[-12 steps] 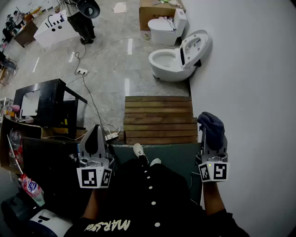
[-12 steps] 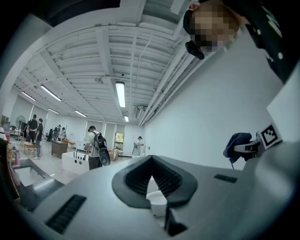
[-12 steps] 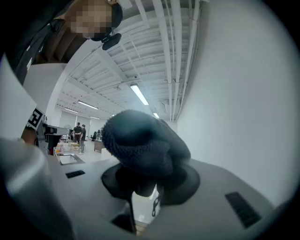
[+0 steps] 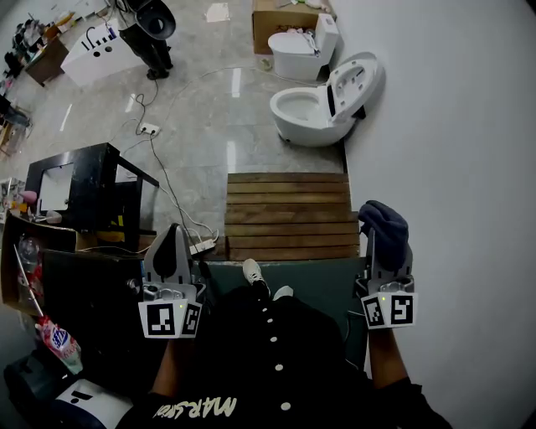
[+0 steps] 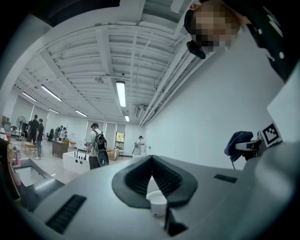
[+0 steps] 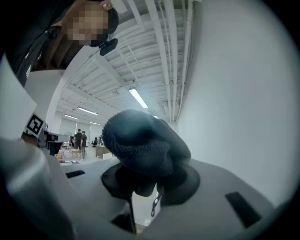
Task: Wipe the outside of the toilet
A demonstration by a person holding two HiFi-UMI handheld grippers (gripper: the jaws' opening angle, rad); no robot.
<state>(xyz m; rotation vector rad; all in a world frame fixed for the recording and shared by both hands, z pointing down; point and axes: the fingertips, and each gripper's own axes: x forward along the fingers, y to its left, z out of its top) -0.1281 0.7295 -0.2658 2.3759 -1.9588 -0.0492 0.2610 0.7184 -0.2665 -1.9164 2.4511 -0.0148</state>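
Observation:
A white toilet [image 4: 311,107] stands on the floor by the white wall, its lid tipped back, far ahead of both grippers. In the head view my right gripper [image 4: 384,245] is held low at the right, shut on a dark blue cloth [image 4: 382,223] that bulges over its jaws. The right gripper view shows the same knitted cloth [image 6: 140,139] bunched between the pads. My left gripper [image 4: 173,236] hangs at the left with its jaws closed together and nothing between them; its own view shows the tips [image 5: 151,161] meeting.
A slatted wooden pallet [image 4: 287,215] lies between me and the toilet. A second toilet [image 4: 298,52] and a cardboard box [image 4: 272,18] sit behind. A black table [image 4: 79,188], floor cables [image 4: 163,180] and a power strip are at left. A person [image 4: 151,33] stands far back.
Both grippers stay almost still. The person at the far back has shifted slightly to the left.

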